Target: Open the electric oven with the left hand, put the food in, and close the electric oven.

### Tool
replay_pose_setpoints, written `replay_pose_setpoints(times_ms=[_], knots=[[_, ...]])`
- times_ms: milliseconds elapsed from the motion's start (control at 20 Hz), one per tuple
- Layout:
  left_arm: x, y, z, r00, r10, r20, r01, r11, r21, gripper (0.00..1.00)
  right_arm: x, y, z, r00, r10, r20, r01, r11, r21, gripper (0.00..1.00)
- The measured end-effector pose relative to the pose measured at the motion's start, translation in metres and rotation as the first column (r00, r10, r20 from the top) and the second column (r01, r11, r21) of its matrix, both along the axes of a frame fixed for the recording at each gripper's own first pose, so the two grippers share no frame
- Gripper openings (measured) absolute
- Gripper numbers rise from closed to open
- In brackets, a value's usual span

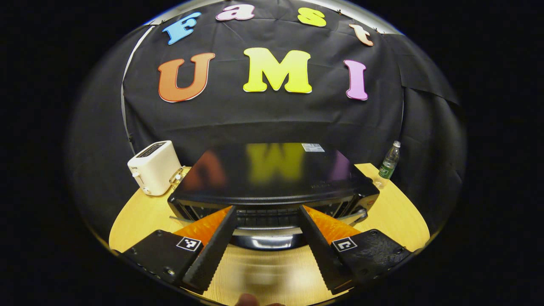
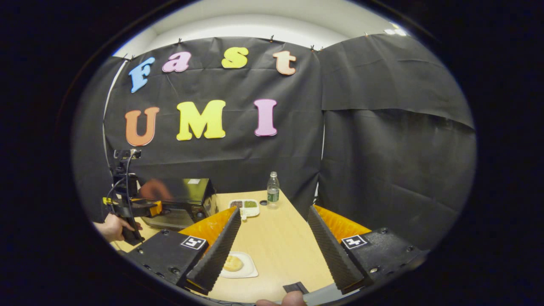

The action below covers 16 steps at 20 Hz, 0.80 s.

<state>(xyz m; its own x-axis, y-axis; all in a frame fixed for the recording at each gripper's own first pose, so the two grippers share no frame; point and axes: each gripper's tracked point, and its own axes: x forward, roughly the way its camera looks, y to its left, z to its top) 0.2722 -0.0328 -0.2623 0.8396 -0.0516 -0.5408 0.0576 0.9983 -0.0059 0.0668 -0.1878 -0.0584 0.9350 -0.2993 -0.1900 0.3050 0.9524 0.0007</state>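
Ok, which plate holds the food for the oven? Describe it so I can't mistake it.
Start at the black electric oven at the back left of the wooden table. Come toward the near edge: beside the right gripper's left finger lies a small white plate with one round golden bun. The other dish, the tray near the water bottle, is divided and holds dark and green food.

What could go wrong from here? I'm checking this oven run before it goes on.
1. The left gripper is open at the oven handle; its fingers straddle the bar without pressing, so a pull now could slip off.
2. The door looks partly lowered; let go, it might drop or swing back.
3. The food on its plate sits beside the open right gripper, which could nudge it.
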Motion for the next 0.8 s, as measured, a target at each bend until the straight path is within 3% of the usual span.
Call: replay_pose_setpoints(times_ms=[50,150,300,750,800], knots=[[-0.018,0.003,-0.017,0.998,0.015,-0.061,-0.017,1.0,-0.026,0.96,-0.002,0.003,0.0,1.0,0.002,0.002,-0.002,1.0,0.004,0.99],[-0.048,0.01,-0.046,0.99,0.043,-0.134,-0.052,0.996,-0.066,0.95,-0.007,0.007,-0.001,1.0,0.004,0.002,-0.004,1.0,0.004,0.99],[-0.079,0.01,-0.066,0.985,0.031,-0.172,-0.043,0.997,-0.066,0.95,-0.017,0.01,-0.004,1.0,0.0,-0.008,0.0,1.0,-0.009,0.99],[-0.116,0.015,-0.117,0.949,0.014,-0.315,-0.039,0.996,-0.074,0.95,-0.037,0.02,-0.009,0.999,0.001,-0.038,-0.002,0.999,-0.035,0.98],[-0.119,0.016,-0.12,0.948,0.005,-0.317,-0.025,0.998,-0.057,1.0,-0.038,0.021,-0.011,0.999,0.002,-0.042,-0.004,1.0,-0.031,0.99]])
